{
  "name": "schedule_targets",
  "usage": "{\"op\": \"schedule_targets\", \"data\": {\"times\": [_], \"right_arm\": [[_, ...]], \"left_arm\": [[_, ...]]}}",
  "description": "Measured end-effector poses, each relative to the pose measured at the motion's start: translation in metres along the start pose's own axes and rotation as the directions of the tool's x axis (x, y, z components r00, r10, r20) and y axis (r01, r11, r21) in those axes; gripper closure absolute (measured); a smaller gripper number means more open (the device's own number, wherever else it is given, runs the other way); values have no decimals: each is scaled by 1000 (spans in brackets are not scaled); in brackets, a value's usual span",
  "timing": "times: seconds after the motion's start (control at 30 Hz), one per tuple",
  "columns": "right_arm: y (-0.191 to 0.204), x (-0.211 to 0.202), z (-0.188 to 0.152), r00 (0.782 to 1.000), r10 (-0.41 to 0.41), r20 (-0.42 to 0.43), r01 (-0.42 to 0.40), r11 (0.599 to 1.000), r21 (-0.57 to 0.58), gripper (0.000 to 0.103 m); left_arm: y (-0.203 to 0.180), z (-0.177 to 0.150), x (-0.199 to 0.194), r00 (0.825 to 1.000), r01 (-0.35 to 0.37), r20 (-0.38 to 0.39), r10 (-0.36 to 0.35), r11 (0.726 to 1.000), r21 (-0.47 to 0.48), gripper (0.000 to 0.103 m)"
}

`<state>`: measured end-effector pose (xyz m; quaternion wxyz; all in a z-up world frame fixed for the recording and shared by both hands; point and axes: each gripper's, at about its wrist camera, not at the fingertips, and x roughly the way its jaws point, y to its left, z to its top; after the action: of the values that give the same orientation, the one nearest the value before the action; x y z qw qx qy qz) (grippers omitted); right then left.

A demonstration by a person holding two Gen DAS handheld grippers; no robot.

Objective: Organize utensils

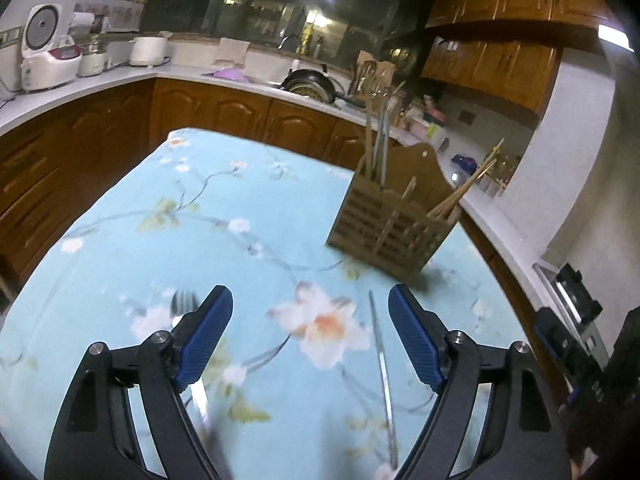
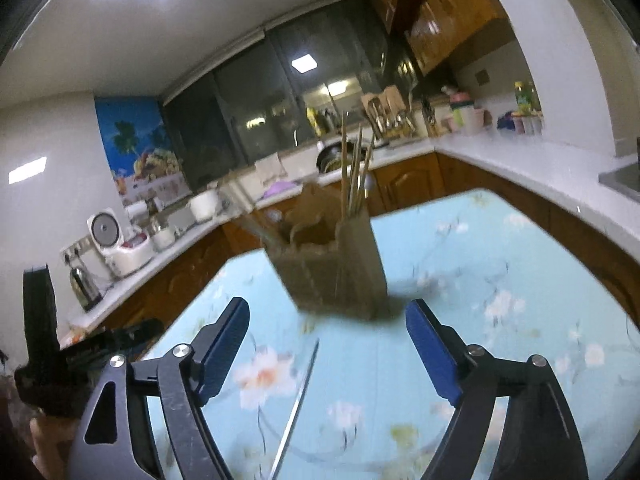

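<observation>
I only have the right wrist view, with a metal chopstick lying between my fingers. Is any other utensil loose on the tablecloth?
Observer: Yes. The left wrist view shows a fork on the tablecloth, partly hidden behind the left finger of the left gripper.
Operator: Is the left gripper holding anything?
Observer: No, its jaws stand open and empty. A metal chopstick lies on the cloth below the gap, close to its right finger.
</observation>
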<state>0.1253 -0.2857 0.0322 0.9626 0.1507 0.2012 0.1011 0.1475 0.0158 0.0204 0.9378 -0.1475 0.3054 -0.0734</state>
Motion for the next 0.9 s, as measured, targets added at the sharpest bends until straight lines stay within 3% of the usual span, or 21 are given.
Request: {"op": "schedule_targets", "data": {"times": [0.43, 0.67, 0.8, 0.9], "right_arm": [[8, -35, -43, 999, -33, -33, 32, 998, -45, 18], [20, -59, -53, 999, -44, 10, 45, 992, -115, 10], [33, -81, -60, 996, -51, 79, 65, 979, -193, 3], [44, -101, -71, 983, -68, 168, 112, 958, -264, 0]], "left_arm": [[16, -53, -41, 998, -61, 28, 60, 997, 46, 19], [7, -63, -71, 990, -78, 123, 64, 990, 117, 17], [-2, -78, -99, 967, -128, 240, 88, 980, 154, 0], [-7, -92, -112, 947, -169, 303, 107, 968, 186, 0]]}}
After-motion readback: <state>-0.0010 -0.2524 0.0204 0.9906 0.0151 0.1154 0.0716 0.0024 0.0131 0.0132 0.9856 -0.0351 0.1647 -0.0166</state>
